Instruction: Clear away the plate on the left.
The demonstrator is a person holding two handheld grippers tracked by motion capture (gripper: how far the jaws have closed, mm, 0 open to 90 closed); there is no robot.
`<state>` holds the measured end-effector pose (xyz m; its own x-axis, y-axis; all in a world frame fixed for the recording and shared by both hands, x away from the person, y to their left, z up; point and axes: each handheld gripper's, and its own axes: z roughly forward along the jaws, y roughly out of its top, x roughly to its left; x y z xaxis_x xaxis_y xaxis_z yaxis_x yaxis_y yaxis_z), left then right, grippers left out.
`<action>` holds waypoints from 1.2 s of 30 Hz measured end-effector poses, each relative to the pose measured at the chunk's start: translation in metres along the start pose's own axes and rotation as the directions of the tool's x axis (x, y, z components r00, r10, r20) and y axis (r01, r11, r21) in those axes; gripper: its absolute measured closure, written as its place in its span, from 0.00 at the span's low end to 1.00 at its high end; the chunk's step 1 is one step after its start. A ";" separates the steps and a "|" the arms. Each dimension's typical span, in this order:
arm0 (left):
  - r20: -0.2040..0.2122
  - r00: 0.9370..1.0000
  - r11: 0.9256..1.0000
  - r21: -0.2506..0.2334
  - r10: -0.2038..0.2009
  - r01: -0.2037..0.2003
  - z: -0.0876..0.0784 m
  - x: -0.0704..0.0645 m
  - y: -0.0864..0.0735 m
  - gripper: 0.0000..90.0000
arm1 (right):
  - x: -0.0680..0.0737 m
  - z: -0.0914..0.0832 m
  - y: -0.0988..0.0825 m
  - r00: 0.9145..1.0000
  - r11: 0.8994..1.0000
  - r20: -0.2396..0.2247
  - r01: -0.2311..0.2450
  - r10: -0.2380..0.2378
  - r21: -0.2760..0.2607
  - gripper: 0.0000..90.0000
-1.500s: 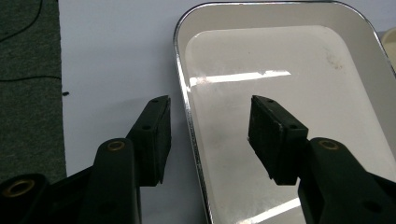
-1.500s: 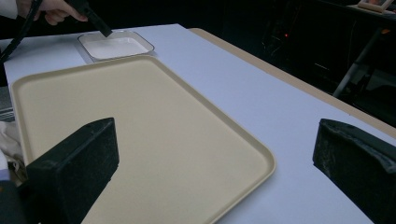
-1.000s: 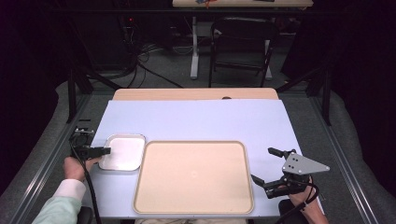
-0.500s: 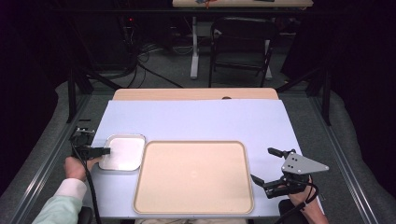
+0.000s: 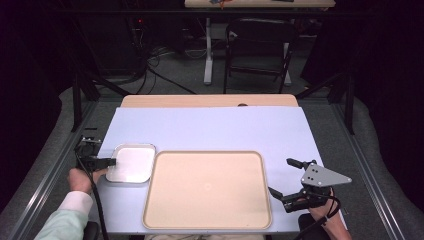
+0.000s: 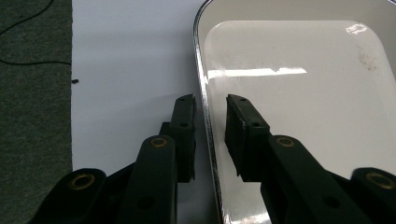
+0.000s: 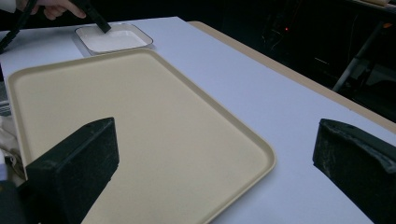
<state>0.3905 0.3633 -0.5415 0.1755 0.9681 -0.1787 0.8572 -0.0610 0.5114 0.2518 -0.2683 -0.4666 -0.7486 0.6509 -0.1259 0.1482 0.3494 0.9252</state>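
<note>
Nearest the person, a pale lilac sheet (image 5: 210, 127) covers the table, smooth and matte. On it lies a large beige tray (image 5: 207, 189), rounded at the corners, with a raised lip. At its ten o'clock, touching it, sits a small glossy white tray (image 5: 131, 163) with a thin metal edge. The left gripper (image 6: 210, 122) straddles that rim at nine o'clock; its jaws have just been closing, a gap showing. The right gripper (image 5: 290, 177) rests wide open at four o'clock. Beyond, grey carpet, cables and a dark chair (image 5: 260, 50).
</note>
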 end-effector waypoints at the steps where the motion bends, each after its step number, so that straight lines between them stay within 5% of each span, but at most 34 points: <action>1: 0.002 1.000 1.000 0.000 0.000 0.000 0.000 0.000 0.000 0.81 | 0.000 0.000 0.000 1.000 1.000 0.003 -0.004 0.004 0.003 0.00; 23: 0.047 0.998 0.999 -0.012 -0.035 0.035 -0.002 0.007 -0.002 0.93 | -0.002 0.005 -0.001 0.999 0.997 0.037 -0.030 0.027 0.073 0.00; 36: 0.081 0.995 0.993 -0.091 -0.064 0.072 -0.013 0.010 -0.002 0.98 | -0.002 0.006 -0.001 0.998 0.995 0.046 -0.036 0.032 0.090 0.00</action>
<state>0.3841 0.3760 -0.5336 0.1588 0.9471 -0.2790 0.8199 0.0310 0.5717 0.2570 -0.2659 -0.4699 -0.7129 0.6922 -0.1125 0.2330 0.3850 0.8930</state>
